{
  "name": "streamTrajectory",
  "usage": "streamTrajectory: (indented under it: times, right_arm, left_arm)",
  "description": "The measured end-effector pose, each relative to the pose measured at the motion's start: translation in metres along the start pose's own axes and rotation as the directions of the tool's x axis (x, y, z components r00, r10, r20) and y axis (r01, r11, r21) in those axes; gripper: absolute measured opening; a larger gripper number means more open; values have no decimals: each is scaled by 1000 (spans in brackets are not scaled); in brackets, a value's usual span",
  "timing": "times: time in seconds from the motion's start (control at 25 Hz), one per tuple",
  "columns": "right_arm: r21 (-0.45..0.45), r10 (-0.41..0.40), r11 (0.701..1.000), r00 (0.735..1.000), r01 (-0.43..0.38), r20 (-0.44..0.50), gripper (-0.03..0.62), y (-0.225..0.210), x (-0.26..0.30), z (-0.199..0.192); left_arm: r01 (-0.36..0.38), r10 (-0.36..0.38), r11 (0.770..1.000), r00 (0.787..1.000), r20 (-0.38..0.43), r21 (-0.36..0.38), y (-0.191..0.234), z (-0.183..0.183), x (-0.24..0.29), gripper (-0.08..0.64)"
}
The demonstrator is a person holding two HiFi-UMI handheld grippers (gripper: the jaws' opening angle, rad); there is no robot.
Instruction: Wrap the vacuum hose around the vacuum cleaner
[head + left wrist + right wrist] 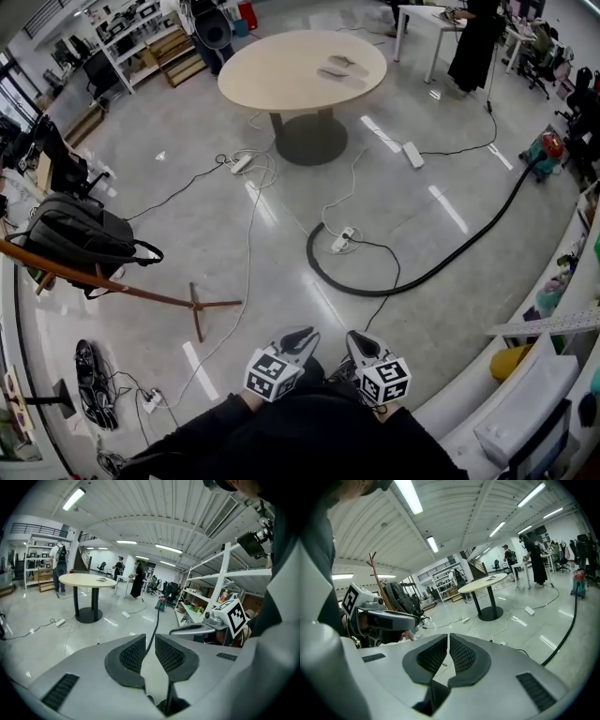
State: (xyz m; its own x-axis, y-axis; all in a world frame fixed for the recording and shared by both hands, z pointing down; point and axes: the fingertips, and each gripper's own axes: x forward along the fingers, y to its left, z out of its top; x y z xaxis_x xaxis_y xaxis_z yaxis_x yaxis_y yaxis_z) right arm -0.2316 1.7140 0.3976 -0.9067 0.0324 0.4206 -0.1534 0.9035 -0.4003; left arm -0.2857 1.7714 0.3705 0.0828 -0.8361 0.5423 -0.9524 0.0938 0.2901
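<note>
Holding both claws low by the body, pointing out over the floor. Left gripper has its jaws together with nothing between them. Right gripper is the same, pads closed and empty. Hose is black and lies on the floor ahead, well apart from both grippers. Its near end curls into a loop by a power strip, and the rest runs off right to the vacuum near the shelves. Round table stands beyond the loop. Backpack is at far left.
</note>
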Motion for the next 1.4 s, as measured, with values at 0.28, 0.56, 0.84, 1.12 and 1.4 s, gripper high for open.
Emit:
streamTrajectory:
  times: [0.28,0.56,0.84,1.12,1.4]
  right_arm:
    - [-1,-16,1000,997,16,-77,25,-50,52,12]
    - [-5,-104,994,970,105,-222,26,-107,151,31]
    - [-32,-151,988,928,149,-339,43,-180,247,15]
    - [-14,-72,997,895,74,-440,137,-256,329,-65]
    - [-77,-24,997,811,-25,-585,169,-337,412,-204]
  left_arm:
    - [-9,8,998,1000,-14,-61,54,20,45,69]
    - [78,-84,993,994,-65,-84,163,56,120,69]
    - [101,-107,994,980,-165,-46,259,50,193,69]
    - [13,-20,1000,964,-266,-26,307,-13,262,70]
    - [-52,9,991,944,-329,-121,337,-97,334,91]
